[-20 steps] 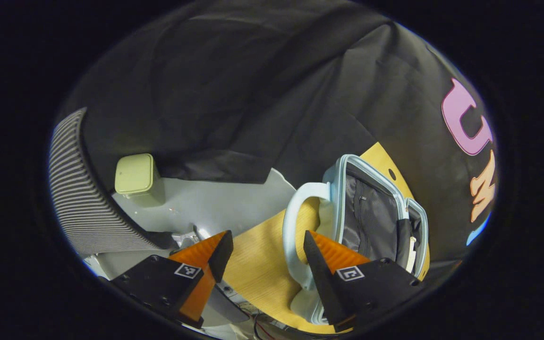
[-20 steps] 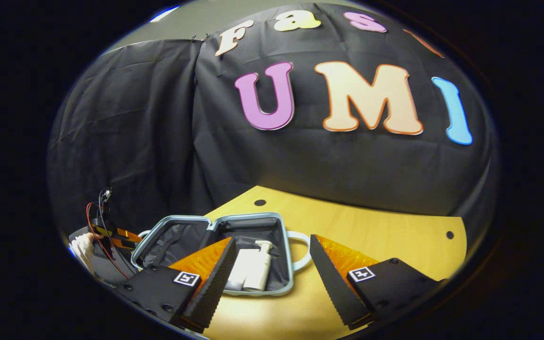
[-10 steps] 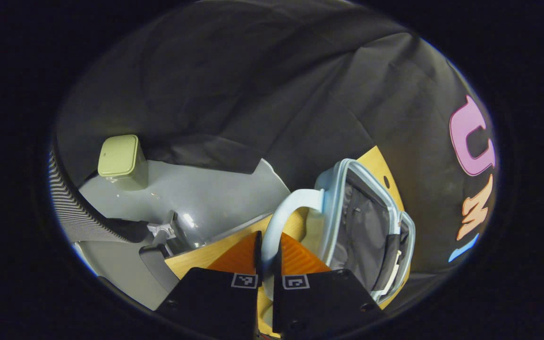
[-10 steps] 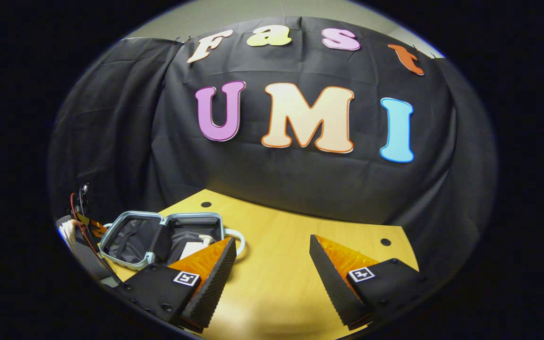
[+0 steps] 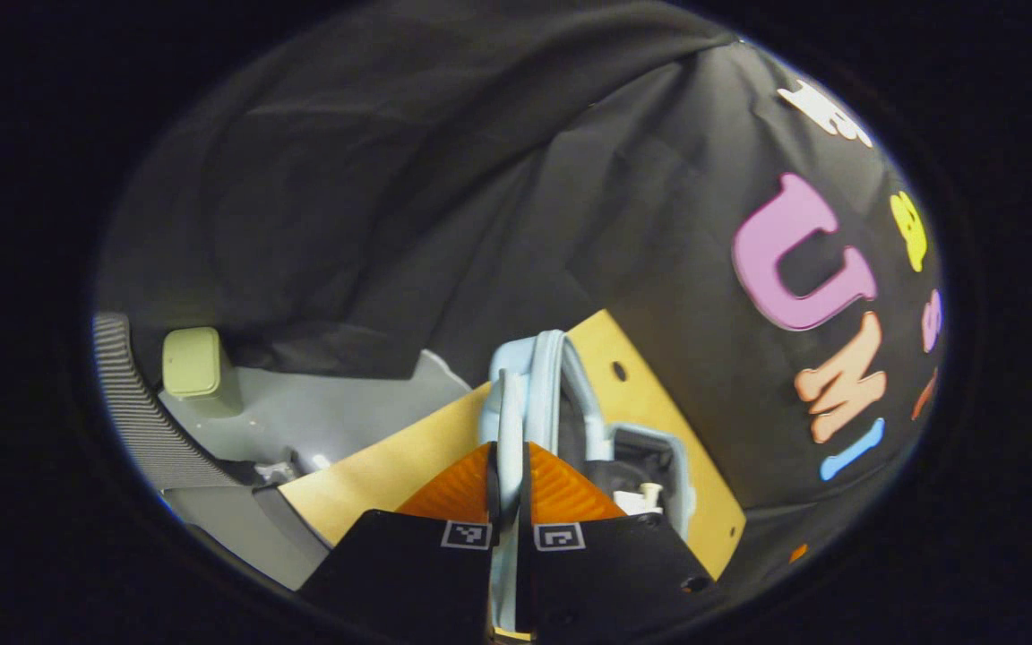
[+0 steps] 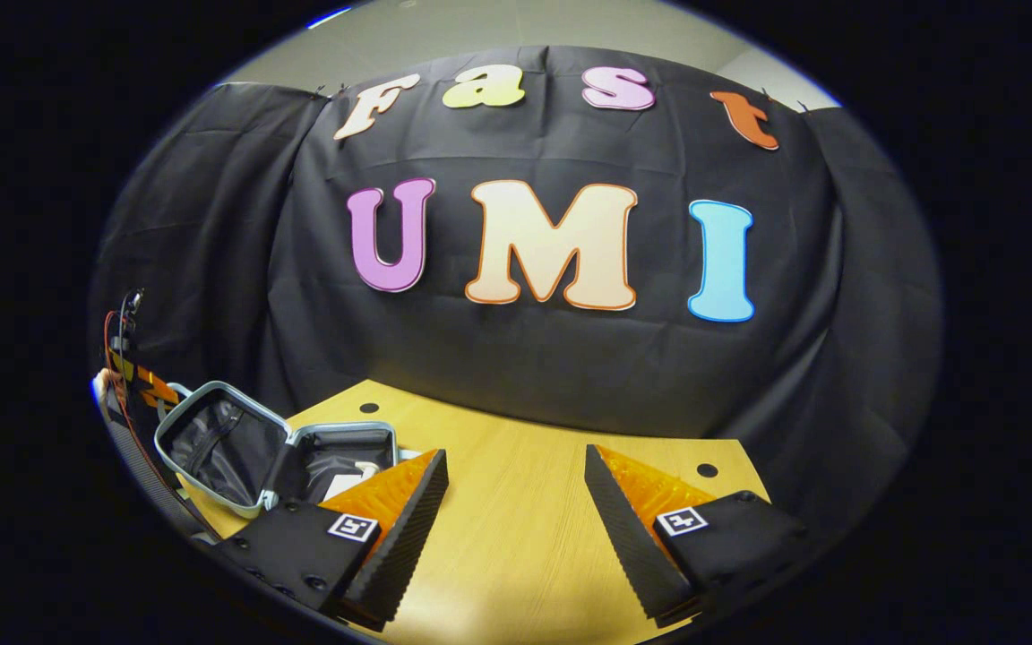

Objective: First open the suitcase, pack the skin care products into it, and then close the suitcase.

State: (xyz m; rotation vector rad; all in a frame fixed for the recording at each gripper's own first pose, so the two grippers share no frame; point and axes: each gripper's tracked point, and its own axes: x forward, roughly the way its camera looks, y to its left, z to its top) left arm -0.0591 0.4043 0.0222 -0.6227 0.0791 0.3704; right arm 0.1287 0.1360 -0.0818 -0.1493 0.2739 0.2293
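Since a moment ago the lid [image 6: 216,448] has swung up off the surface [image 6: 525,528], the left hand-held gripper [image 5: 509,475] pinching its handle [image 5: 509,421], so closing looks underway; bottle [image 5: 641,497] lies inside, right hand-held gripper [image 6: 516,488] gapes empty.

Pale-blue suitcase [image 6: 220,443] on the table, lid half-raised, white pump bottle [image 5: 640,498] inside.
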